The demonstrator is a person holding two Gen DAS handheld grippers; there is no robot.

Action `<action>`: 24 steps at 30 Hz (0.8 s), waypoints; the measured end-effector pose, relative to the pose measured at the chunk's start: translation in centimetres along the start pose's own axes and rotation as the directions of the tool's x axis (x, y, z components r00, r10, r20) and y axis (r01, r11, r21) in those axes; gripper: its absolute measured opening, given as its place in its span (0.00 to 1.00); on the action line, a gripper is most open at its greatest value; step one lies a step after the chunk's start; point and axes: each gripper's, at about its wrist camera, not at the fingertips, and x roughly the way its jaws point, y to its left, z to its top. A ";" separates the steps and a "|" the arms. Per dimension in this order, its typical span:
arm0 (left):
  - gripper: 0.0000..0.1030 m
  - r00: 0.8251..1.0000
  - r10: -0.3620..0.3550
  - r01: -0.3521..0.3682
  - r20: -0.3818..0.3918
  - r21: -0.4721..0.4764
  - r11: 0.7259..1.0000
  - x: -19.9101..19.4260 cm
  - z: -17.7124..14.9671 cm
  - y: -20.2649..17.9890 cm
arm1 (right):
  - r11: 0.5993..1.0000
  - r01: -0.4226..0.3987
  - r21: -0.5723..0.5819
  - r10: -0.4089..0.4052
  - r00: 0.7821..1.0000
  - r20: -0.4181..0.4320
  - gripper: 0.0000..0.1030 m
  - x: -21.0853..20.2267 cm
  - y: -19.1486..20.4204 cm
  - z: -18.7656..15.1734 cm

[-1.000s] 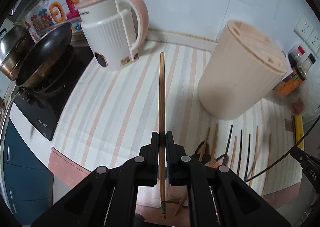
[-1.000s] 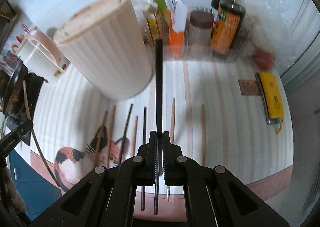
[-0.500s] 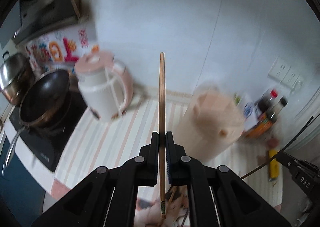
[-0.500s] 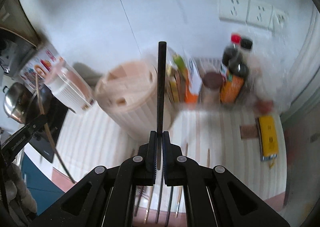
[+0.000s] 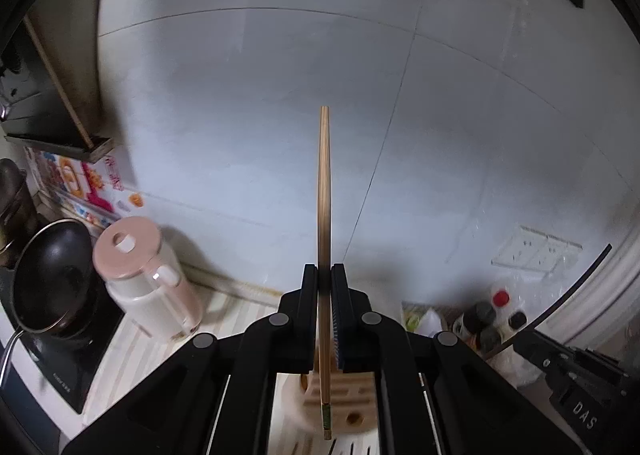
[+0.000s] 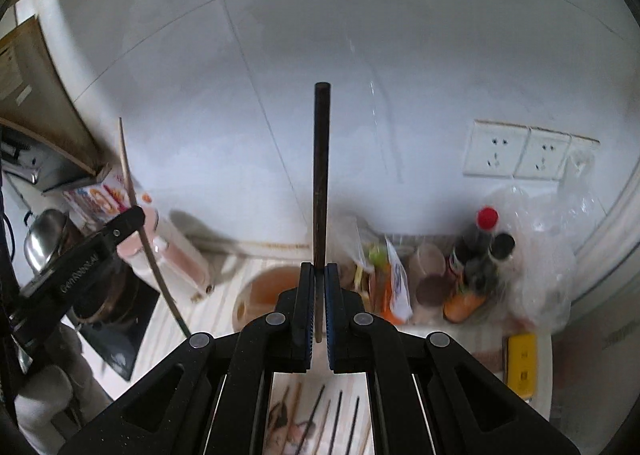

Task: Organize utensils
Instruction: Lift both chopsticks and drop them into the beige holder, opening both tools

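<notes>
Bamboo chopstick [image 5: 324, 215] stands upright in your left gripper [image 5: 325, 319], jaws clamped on it, poised above the slotted holder [image 5: 352, 407]. Your right gripper [image 6: 319, 303] pinches the dark chopstick [image 6: 321, 175] likewise, ready for dropping in.

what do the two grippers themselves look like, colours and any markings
Both are matte black plastic with angular linkage arms, grey round pivot pins and blue ribbed pads inside the fingers. The left gripper carries white lettering along its side, seen from the right wrist view; the right gripper shows "DAS" in white.
</notes>
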 end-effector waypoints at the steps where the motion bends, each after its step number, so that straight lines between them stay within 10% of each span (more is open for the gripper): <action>1: 0.04 1.000 0.000 0.000 0.001 -0.006 1.000 0.7 0.3 -0.1 | 1.000 0.001 0.004 -0.001 1.000 0.000 0.05 0.4 0.0 0.5; 14: 0.04 0.993 0.007 -0.010 -0.122 -0.028 1.000 11.4 -0.5 -0.4 | 0.997 -0.044 0.064 0.049 0.995 -0.082 0.05 8.2 -1.1 2.5; 24: 0.04 0.989 0.024 -0.021 -0.149 0.021 1.000 11.4 -0.9 0.8 | 0.996 -0.059 0.061 0.070 0.976 -0.205 0.05 12.4 -1.5 0.6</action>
